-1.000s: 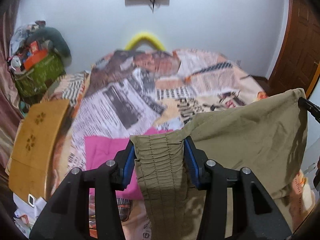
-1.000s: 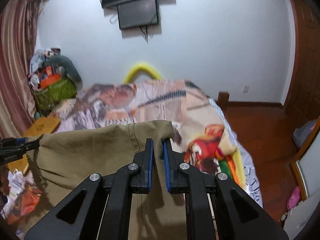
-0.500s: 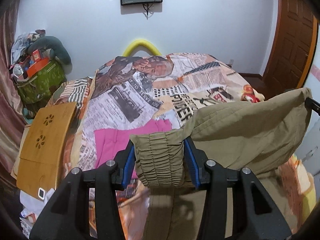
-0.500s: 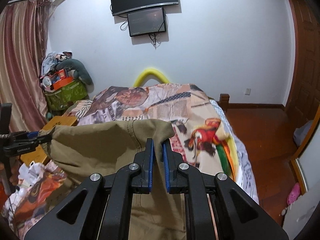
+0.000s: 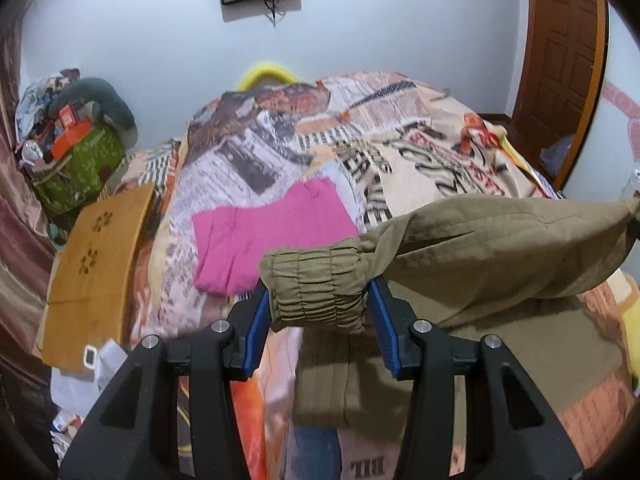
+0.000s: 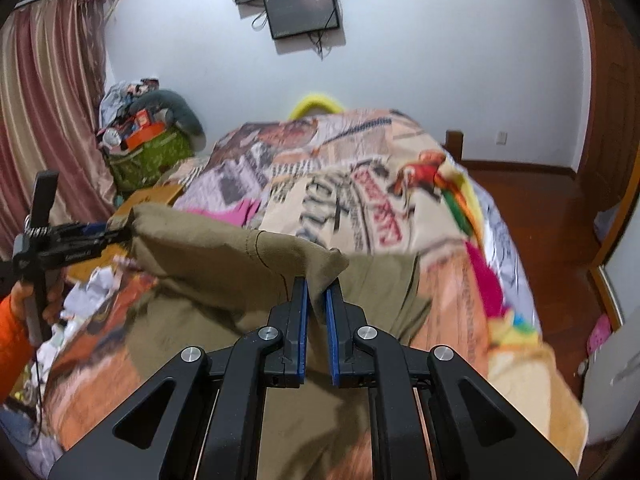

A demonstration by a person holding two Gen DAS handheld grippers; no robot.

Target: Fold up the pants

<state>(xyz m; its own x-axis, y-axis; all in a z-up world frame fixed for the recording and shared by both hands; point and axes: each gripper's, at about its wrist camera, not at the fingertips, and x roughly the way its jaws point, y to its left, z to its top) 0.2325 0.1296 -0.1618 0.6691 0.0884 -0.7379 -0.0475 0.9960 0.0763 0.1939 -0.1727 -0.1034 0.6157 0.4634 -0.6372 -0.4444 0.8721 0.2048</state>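
Both claws have swung the khaki pants (image 5: 500, 248) lower over the bed (image 5: 420, 160), legs now pooling at lower centre; left claw (image 5: 318, 320) pinches the bunched elastic waistband, right claw (image 6: 316, 316) nips the other waist corner, soft, light, droopy cloth

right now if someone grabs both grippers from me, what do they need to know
Left gripper: shut on the gathered waistband of the khaki pants.
Right gripper: shut on the other end of the waist.
The pants' top edge is stretched between the grippers above the bed; the lower part already lies on the blanket. A folded pink garment lies beyond.
Done: pants picked up and spread.
Left: lay them down, fold.
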